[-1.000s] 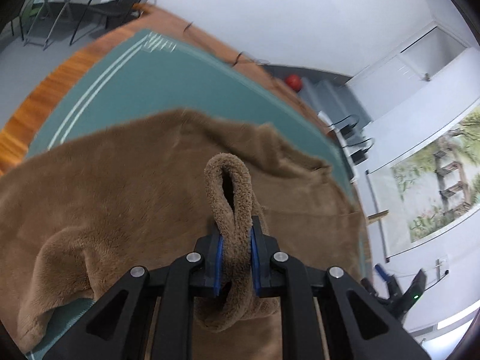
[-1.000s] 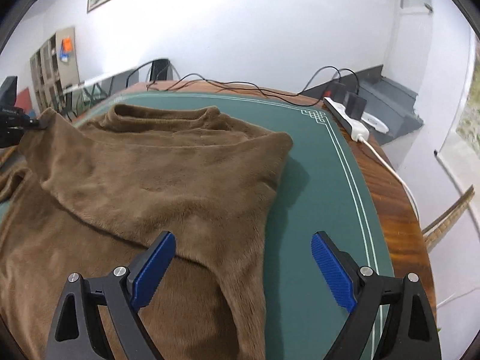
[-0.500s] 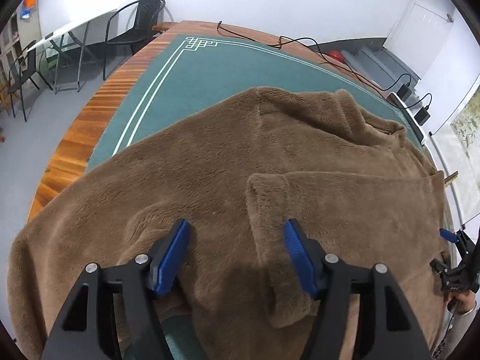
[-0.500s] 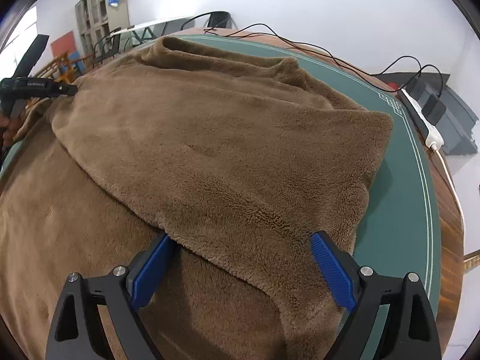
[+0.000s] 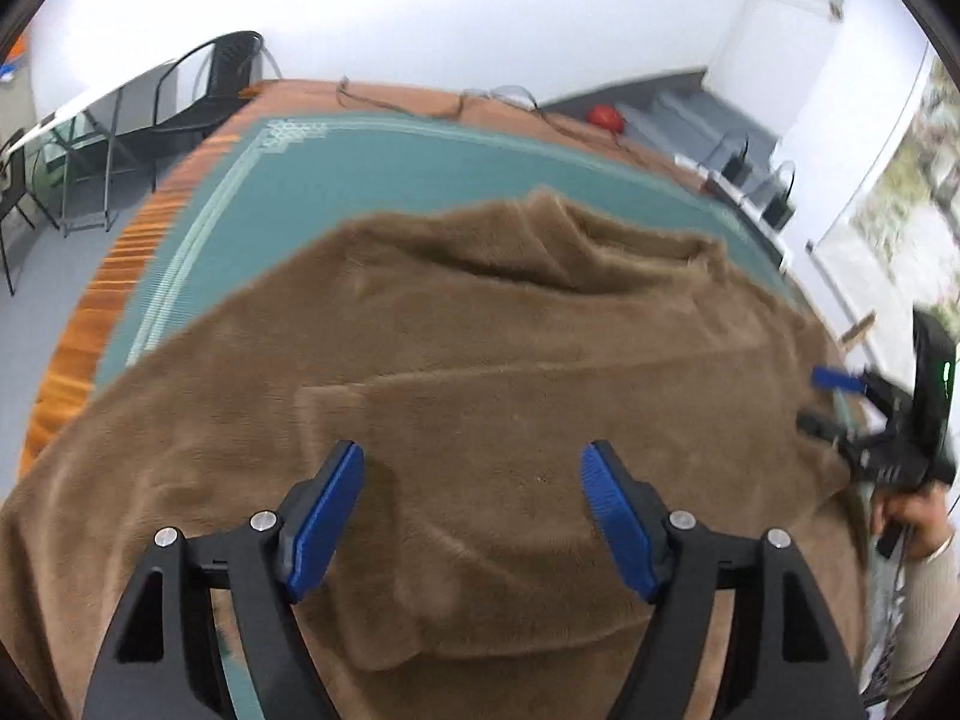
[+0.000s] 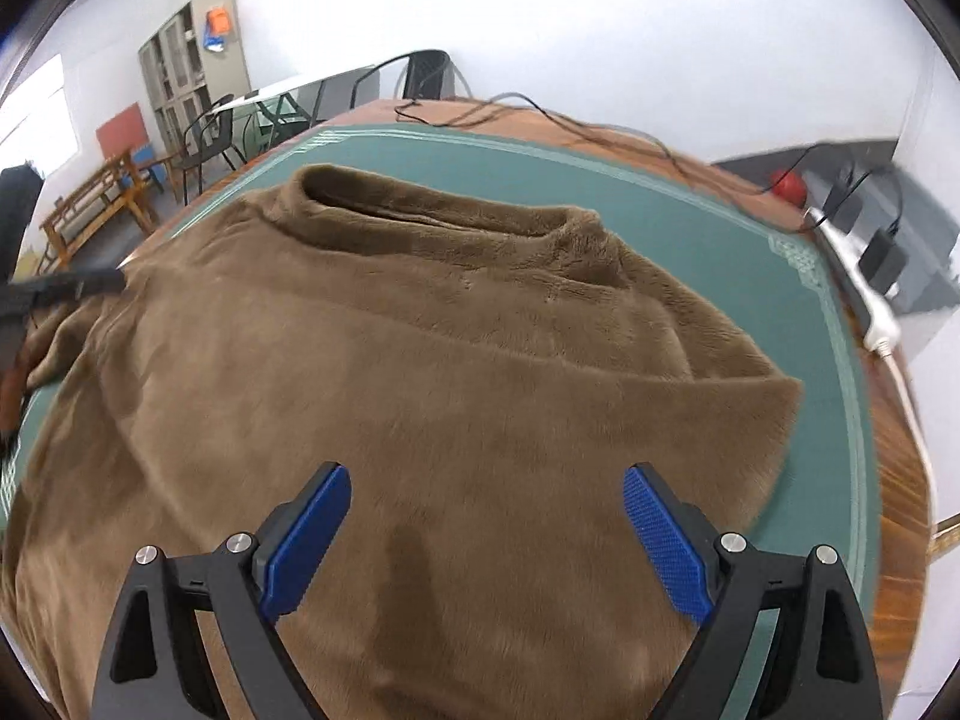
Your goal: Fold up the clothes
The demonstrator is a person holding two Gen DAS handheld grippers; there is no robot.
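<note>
The left gripper (image 5: 471, 516) no longer pinches the brown sweater's (image 5: 480, 360) cuff; its jaws are opening, and the sleeve (image 5: 540, 414) now lies flat across the body. The right gripper (image 6: 486, 534), formerly over the green mat (image 6: 690, 222) toward three o'clock, now hangs above the fleece.

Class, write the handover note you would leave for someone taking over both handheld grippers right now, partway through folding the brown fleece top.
Left gripper: jaws opening, nothing between them; it hangs over the brown fleece top.
Right gripper: open, empty, also above the top.
The top lies on the green mat, collar toward the far edge.
Done: both sleeves appear laid across the body, one over the other; the fold at the right side is made.
Left: the lower part is not yet folded up toward the collar; then square and smooth it.
</note>
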